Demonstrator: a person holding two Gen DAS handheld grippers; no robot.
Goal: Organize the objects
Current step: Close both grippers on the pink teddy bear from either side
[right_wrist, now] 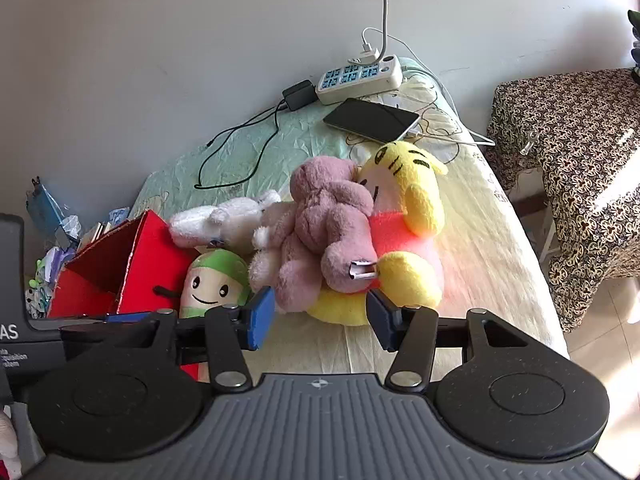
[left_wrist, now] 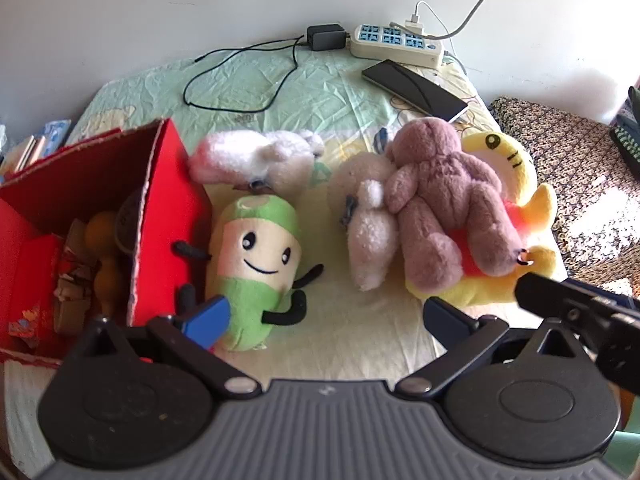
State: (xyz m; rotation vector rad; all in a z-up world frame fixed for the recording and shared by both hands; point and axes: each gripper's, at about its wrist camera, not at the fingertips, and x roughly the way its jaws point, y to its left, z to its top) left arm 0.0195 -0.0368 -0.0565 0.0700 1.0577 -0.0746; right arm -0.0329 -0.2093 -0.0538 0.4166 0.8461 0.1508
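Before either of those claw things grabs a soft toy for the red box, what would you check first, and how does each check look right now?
1. Left gripper open and empty: ok.
2. Right gripper open and empty: ok.
3. Green-and-cream smiling plush free on top, nothing lying on it: ok.
4. Open red cardboard box has spare room: cannot tell; brown items already sit inside.
5. Mauve plush bear free to lift alone: not ok; it lies across the yellow plush.
6. Black charger cable clear of the toys: ok.

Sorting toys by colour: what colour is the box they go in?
Red box, clearest in the left wrist view.
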